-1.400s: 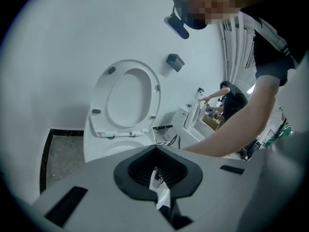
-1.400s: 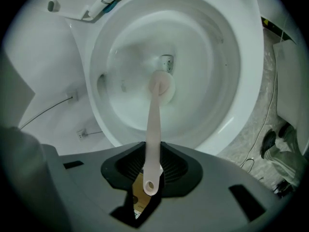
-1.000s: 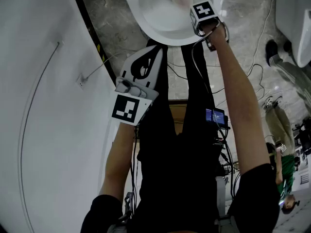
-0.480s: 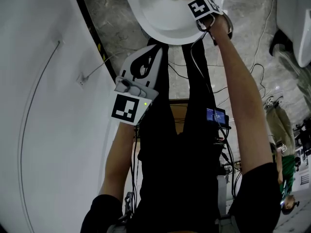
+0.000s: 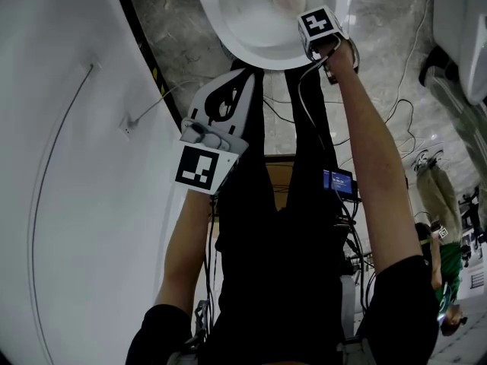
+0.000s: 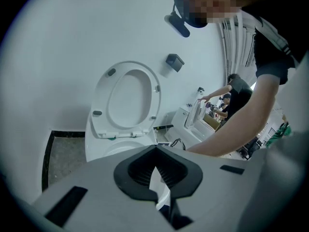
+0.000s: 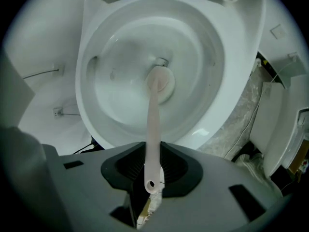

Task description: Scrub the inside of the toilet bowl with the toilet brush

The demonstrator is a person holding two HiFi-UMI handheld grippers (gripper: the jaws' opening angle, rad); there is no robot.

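My right claw [image 7: 152,164] was clamped on the top end of the toilet brush [image 7: 153,115], just short of its hanging hole; I judged this grip gave the long handle its full reach while the claw itself hung at the near rim. The brush head lay low in the toilet bowl [image 7: 207,57], against the bottom beside the outlet; I could make out nothing else in the bowl. My left claw [image 6: 155,170] was drawn together and empty, held back by my body, out of the way; the seat [image 6: 100,100] stood raised.
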